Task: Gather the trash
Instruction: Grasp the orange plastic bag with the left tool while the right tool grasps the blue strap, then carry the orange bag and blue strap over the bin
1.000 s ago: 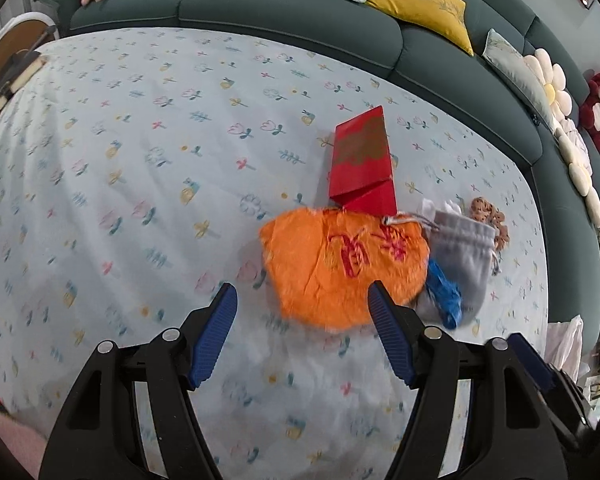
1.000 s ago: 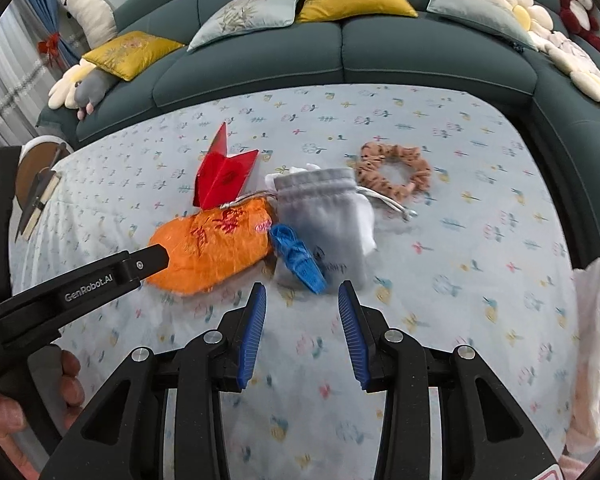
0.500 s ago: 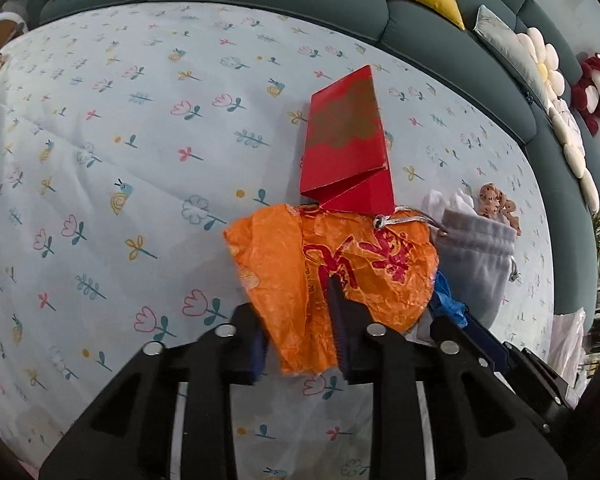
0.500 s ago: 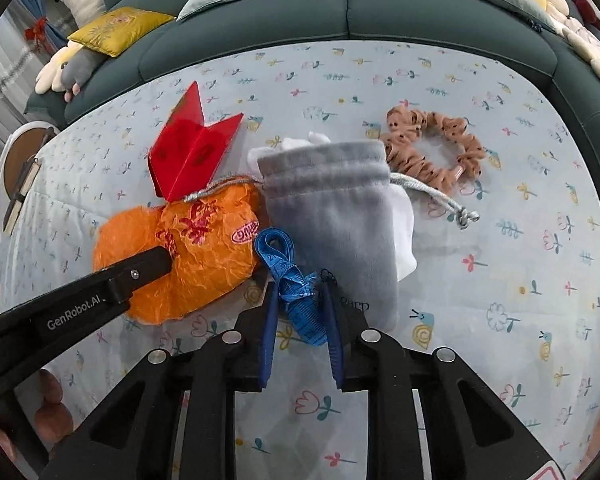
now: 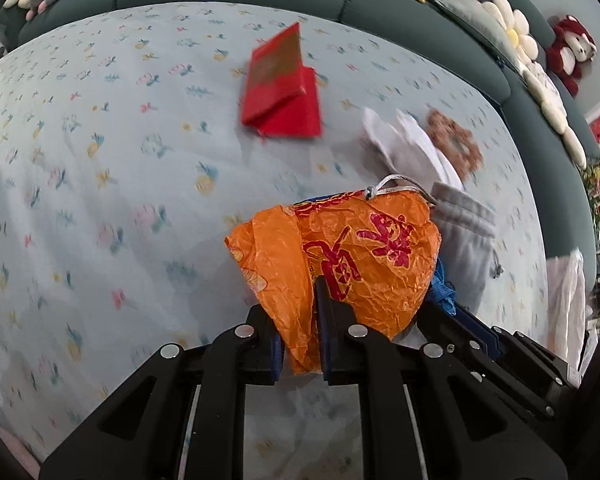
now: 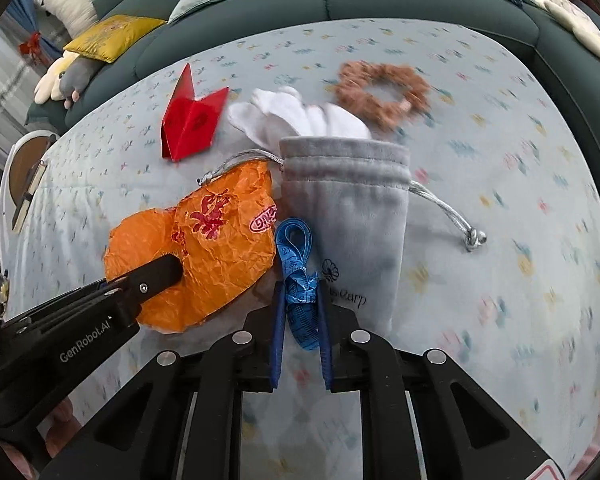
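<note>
Two tools, orange wrapper (image 5: 352,264) pinched, blue tape (image 6: 300,300) pinched

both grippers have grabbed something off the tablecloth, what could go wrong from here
1. The left gripper pinches only a thin fold of the orange wrapper; it may tear or slip out when lifted.
2. The pouch's silver cord lies over the wrapper's top edge, so lifting could drag the grey pouch along.
3. The right gripper is shut on the blue tape, which lies against the pouch; the pouch might shift too.
</note>
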A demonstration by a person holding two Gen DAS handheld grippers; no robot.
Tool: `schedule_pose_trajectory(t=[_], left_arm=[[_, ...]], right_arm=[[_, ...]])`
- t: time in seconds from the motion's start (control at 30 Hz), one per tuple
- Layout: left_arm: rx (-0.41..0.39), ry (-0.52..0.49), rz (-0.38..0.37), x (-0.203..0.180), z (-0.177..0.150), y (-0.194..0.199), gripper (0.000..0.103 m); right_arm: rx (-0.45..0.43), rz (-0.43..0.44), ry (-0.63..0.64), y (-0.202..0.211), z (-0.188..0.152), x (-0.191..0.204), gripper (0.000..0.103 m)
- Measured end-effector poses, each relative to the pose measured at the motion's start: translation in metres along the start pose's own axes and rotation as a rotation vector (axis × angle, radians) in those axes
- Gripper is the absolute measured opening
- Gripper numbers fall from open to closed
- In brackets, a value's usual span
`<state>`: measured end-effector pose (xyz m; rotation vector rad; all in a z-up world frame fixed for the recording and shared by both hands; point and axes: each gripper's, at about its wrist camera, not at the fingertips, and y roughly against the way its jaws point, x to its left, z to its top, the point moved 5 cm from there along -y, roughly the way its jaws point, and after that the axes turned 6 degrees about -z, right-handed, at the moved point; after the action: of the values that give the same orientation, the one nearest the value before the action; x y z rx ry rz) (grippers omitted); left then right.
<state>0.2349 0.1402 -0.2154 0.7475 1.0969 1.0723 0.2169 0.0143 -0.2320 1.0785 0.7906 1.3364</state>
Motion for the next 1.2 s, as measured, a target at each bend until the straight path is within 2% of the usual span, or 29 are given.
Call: schedule_pose_trajectory(t=[0.37, 0.73, 0.93, 1.2], left_arm=[[0.041, -0.093, -0.007, -0.059, -0.08, 0.016, 0.013], [-0.074, -0.19, -0.03, -0.131, -0.077, 0.062, 0.012], [-0.121, -0.268, -0.059, -0.178, -0.078, 0.08, 0.012], [-0.136, -0.365, -0.108, -0.244, -0.083, 0.086, 0.012]], right_arm=[[-0.002, -0.025, -0.076, 0.044, -0.073, -0.064, 0.013], [-0.165, -0.034, -0.142, 0.119, -0.079, -0.119, 0.013], [-0.224, -0.047, -0.183, 0.15, -0.083, -0.149, 0.013], [-0.282, -0.077, -0.296, 0.178, -0.088, -0.208, 0.013]])
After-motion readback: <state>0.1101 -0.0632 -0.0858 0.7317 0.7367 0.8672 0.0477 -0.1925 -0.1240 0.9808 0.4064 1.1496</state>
